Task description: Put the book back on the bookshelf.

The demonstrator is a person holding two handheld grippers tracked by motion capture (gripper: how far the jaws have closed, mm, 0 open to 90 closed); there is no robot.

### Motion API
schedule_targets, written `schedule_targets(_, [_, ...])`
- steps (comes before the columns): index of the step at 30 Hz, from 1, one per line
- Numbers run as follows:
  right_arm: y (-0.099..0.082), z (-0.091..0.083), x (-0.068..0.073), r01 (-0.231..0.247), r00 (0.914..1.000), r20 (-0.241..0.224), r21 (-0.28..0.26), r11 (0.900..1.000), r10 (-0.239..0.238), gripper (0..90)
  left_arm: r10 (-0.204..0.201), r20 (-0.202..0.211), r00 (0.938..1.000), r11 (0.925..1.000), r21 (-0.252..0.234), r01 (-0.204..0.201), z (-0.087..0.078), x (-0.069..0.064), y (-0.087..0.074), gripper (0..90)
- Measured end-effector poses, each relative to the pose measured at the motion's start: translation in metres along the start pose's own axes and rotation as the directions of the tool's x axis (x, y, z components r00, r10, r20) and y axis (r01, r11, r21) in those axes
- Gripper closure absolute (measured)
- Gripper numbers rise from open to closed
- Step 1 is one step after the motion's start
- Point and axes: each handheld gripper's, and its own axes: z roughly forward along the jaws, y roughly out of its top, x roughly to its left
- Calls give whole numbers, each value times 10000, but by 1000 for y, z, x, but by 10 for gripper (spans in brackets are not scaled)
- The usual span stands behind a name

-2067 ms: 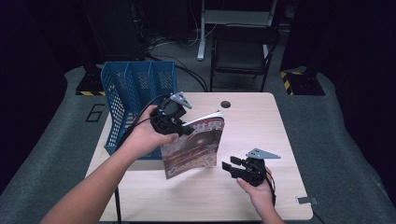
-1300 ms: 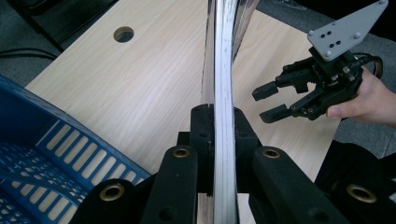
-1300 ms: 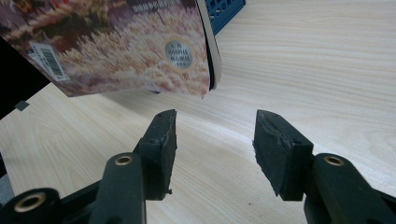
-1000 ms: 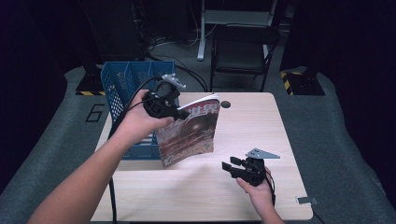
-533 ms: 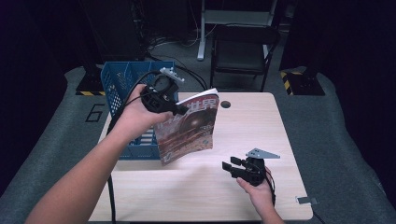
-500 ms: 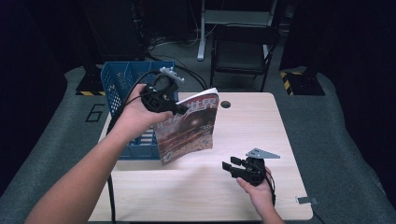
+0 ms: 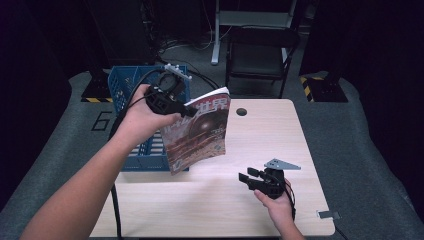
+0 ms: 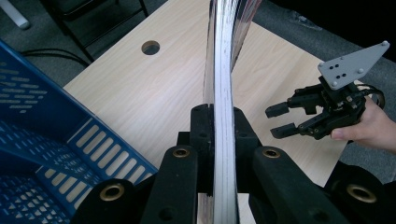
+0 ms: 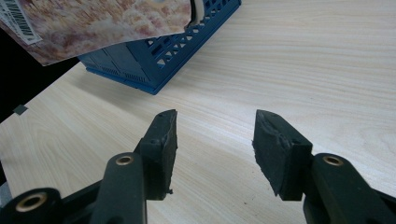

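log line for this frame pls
left gripper: shut on magazine, held in the air beside blue file rack | right gripper: open, nothing between the jaws, low over table

The thin glossy-covered magazine [image 7: 197, 131] hangs above the pale wooden table [image 7: 280, 135], just right of the blue slotted plastic file basket [image 7: 122, 90] on the table's left edge; the right gripper [image 7: 250, 179] sits low near the front, well right of both.

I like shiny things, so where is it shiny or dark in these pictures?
Left gripper view: the magazine edge gleams between the fingers. High view: the table is brightly lit and the room around it very dark. Right gripper view: soft shadows lie on the wood under the open right gripper.
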Motion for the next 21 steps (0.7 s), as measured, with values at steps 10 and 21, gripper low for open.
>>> schedule_targets(10, [0, 0, -1, -1, 9999, 147, -109, 9999, 3, 494, -412, -447, 9981, 9991, -102, 408, -13, 19, -2, 836])
schedule_targets(21, [-1, 1, 0, 53, 9999, 87, -56, 10000, -52, 494, -977, -825, 9918, 9952, -145, 969, -26, 39, -7, 836])
